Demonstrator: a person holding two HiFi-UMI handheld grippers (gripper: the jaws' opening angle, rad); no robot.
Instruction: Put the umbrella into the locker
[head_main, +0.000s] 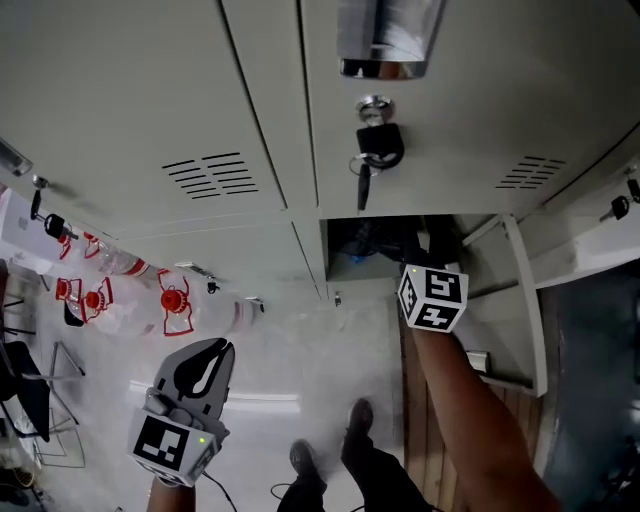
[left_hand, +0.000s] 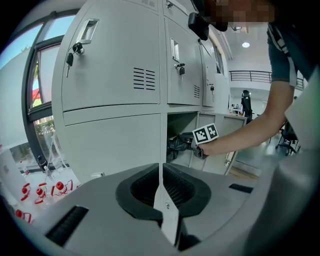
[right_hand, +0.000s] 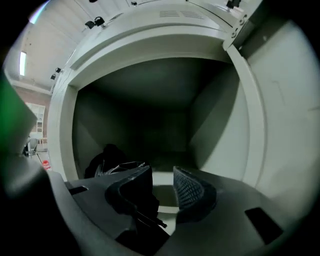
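1. Reaching into the locker (right_hand: 222, 112), your right gripper (right_hand: 162, 176) has its jaws spread, with nothing between them.
2. The umbrella (right_hand: 107, 159) lies inside, at the left.
3. Your left gripper (left_hand: 160, 172) is pressed together, empty.

Evenly bright outside the locker (right_hand: 215, 115), dark inside it; both gripper views warp at the edges.

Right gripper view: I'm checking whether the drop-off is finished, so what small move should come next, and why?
Probably draw the right gripper straight back out of the locker. Its jaws stand apart with only the locker floor showing between them, and the black umbrella appears to lie inside already, at that view's left beside the jaws.
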